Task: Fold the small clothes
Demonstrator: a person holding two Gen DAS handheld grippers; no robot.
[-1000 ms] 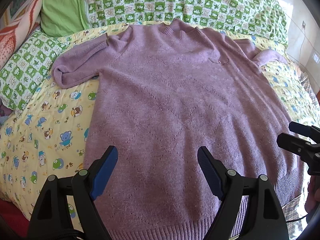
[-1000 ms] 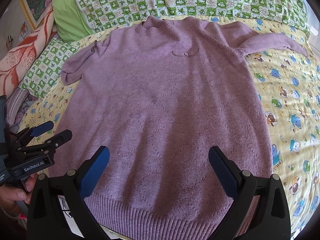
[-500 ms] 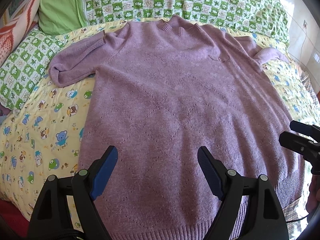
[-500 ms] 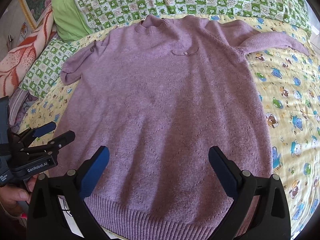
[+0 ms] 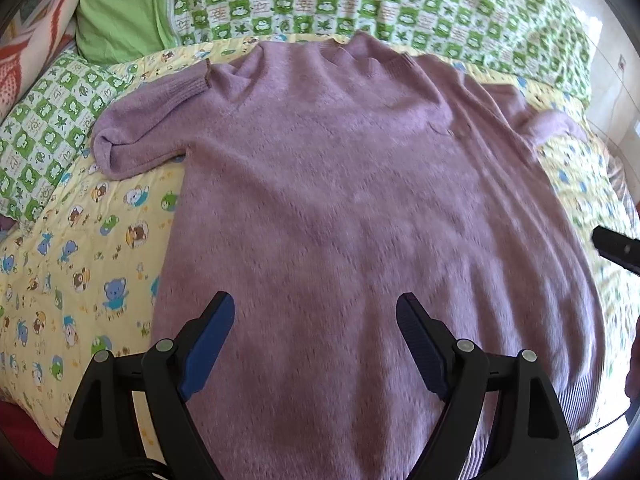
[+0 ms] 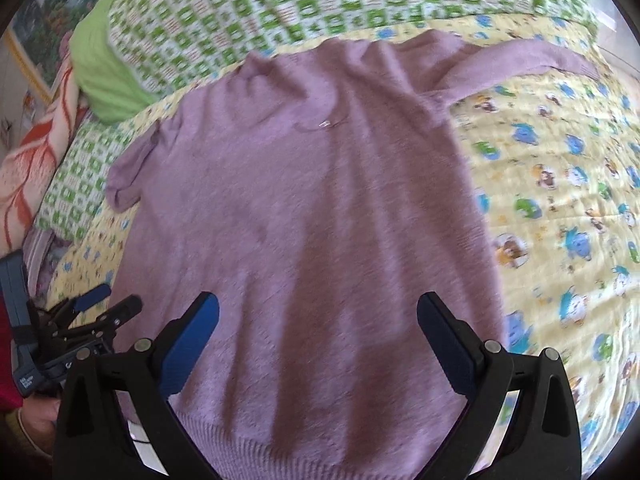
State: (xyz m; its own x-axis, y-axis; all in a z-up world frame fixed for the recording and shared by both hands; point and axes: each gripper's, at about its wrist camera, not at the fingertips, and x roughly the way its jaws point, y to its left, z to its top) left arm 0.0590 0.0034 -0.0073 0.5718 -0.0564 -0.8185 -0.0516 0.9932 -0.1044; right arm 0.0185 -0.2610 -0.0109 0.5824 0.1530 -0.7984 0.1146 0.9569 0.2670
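A purple knit sweater (image 5: 340,200) (image 6: 304,216) lies flat, front up, on a bed with its ribbed hem toward me. Its left sleeve (image 5: 148,120) is folded back beside the body; its right sleeve (image 6: 516,60) stretches out over the quilt. My left gripper (image 5: 316,320) hovers open above the lower left part of the sweater, holding nothing. My right gripper (image 6: 318,320) hovers open above the lower middle, also holding nothing. Each gripper shows at the edge of the other's view: the right gripper (image 5: 616,246) at the far right, the left gripper (image 6: 106,304) at the far left.
A yellow cartoon-animal quilt (image 5: 80,264) (image 6: 560,208) covers the bed. A green checked pillow (image 5: 380,0) lies behind the collar, a plain green pillow (image 5: 120,8) at the back left, another checked pillow (image 5: 40,128) at the left. A hand (image 6: 32,420) shows at lower left.
Both grippers have moved forward over the sweater and stay open. The right wrist view has swung and tilted, now blurred. The sweater has not moved.
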